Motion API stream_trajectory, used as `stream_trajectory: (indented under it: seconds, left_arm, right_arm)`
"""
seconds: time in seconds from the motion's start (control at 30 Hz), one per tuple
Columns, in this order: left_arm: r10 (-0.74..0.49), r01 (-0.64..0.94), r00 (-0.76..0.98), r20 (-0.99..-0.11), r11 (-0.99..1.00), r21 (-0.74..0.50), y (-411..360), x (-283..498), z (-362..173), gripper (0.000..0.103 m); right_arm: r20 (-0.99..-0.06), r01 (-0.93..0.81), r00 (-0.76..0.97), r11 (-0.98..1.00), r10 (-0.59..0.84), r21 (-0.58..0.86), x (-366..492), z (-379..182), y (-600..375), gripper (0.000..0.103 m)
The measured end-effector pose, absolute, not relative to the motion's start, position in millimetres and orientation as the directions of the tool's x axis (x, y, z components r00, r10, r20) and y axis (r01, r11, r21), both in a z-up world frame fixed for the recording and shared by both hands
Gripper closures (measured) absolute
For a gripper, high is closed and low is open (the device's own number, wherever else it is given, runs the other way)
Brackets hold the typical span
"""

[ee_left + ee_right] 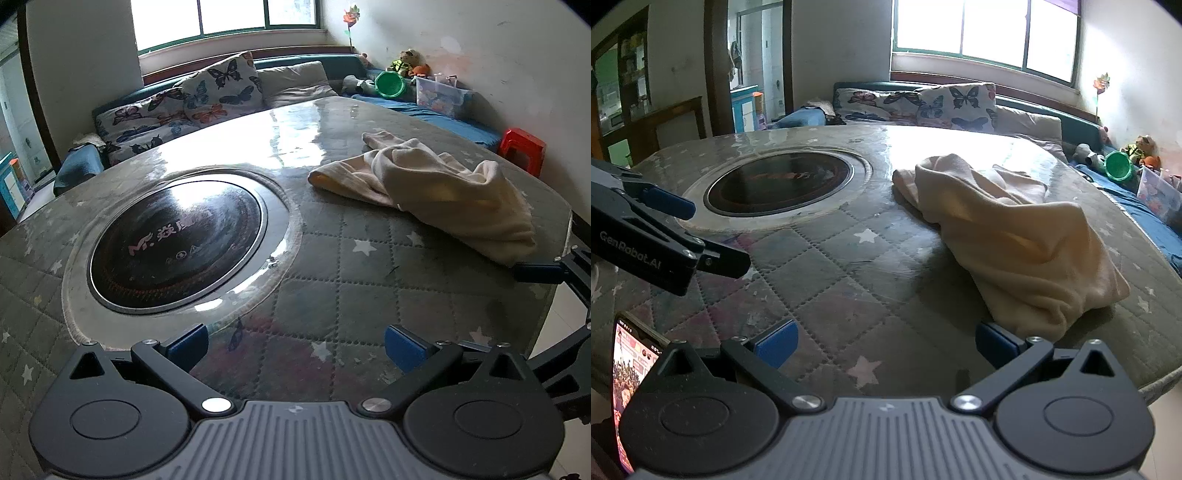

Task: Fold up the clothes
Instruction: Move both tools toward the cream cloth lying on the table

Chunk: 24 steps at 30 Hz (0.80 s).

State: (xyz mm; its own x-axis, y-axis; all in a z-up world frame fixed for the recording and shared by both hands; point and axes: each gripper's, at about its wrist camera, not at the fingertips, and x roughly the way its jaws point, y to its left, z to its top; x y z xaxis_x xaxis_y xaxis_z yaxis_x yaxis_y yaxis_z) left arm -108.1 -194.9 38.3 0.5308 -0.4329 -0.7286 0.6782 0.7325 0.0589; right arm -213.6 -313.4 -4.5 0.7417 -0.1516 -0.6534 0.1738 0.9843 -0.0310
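Garment (1008, 229), cream, lay crumpled at desk's (849, 266) right side, ungrasped. Left gripper (295, 347) and right gripper (886, 345) hung released. Opening step; next called for pinching its near edge.

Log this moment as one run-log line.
stage: before first grasp | left gripper: jaws open, empty | right gripper: jaws open, empty, near cloth | cream garment: crumpled, unfolded on table

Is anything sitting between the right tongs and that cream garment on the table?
Nothing visible. The right tongs are open just short of the cream garment, with only bare quilted table cover between them.
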Motion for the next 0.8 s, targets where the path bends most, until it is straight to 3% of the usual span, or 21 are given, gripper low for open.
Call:
stream_trajectory:
  seconds: [0.8]
  left_arm:
    - [-0.447,0.685,0.536,-0.717,0.726,0.06,-199.5,-111.7,47.4,0.0]
  right_arm:
    - [-0.618,0.196,0.764,0.979,-0.185,-0.05,-220.9,10.1,-319.0,0.0]
